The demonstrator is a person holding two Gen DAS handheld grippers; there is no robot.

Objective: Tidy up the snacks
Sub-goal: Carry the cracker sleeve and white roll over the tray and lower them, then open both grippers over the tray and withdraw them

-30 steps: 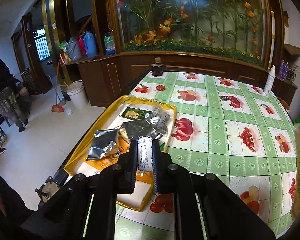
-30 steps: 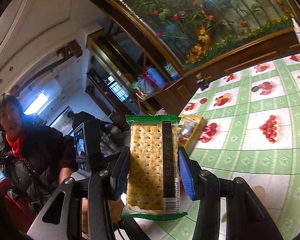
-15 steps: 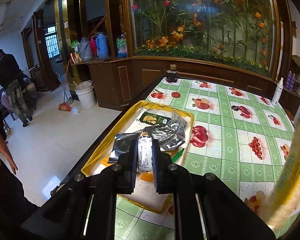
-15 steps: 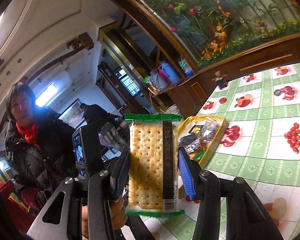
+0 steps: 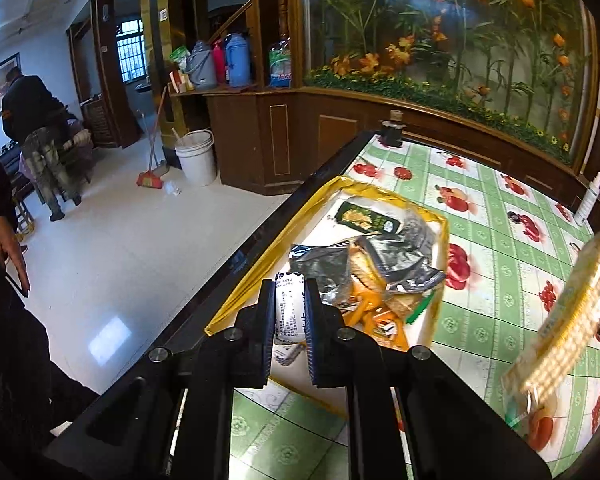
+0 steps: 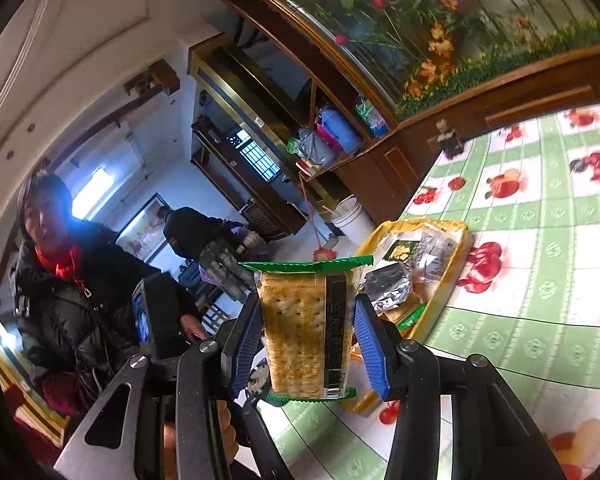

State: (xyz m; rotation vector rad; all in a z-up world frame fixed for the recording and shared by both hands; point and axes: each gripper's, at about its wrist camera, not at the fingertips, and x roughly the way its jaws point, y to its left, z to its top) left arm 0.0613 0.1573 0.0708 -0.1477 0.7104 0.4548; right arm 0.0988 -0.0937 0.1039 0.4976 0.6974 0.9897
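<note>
Mid-delivery: the left gripper (image 5: 287, 316) clamped a white packet (image 5: 289, 307), the right gripper (image 6: 308, 334) a cracker pack (image 6: 306, 330), both above the yellow tray (image 5: 260, 270); releasing there seemed next.

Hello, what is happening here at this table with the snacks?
A person holds a gripper in each hand above a fruit-pattern table. The left gripper is shut on a small white packet. The right gripper grips a cracker pack upright. Both are near a yellow tray that already holds several snack packets.
</note>
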